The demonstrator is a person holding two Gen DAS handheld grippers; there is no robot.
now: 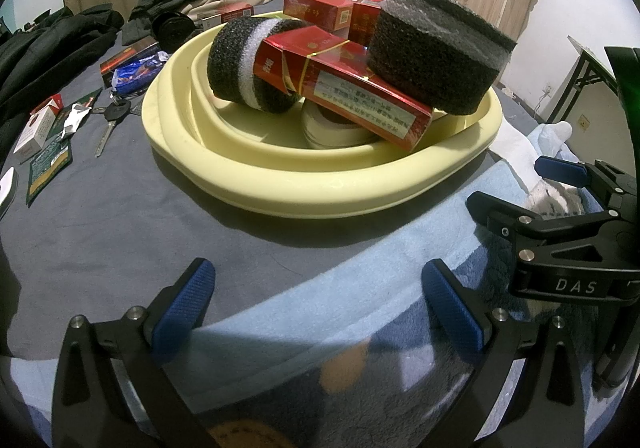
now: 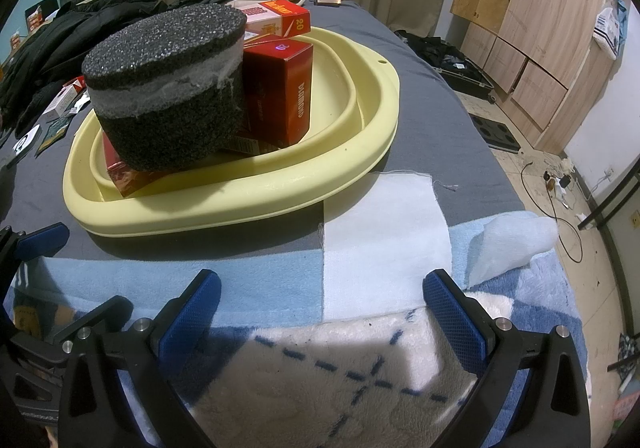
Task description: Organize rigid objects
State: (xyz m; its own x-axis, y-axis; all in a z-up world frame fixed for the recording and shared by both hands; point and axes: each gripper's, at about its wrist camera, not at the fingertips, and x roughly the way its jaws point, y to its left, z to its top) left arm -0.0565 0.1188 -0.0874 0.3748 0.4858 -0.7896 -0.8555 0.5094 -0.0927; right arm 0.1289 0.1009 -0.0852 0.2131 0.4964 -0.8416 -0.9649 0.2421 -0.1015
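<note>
At centre: pale yellow plastic basin [image 1: 320,184] on the grey bed sheet [image 1: 120,232], at my 12 o'clock.
Basin load: big black foam disc with grey band [image 2: 168,96], smaller black-and-white foam roll [image 1: 250,66], long red carton [image 1: 352,96], upright red box [image 2: 280,96].
Left tool [image 1: 320,304]: I see its blue pads spread wide, nothing between them.
Right tool [image 2: 320,308]: likewise spread, over the light blue fleece blanket [image 2: 260,280].
9 o'clock: loose key [image 1: 106,128], small packets [image 1: 38,128].
</note>
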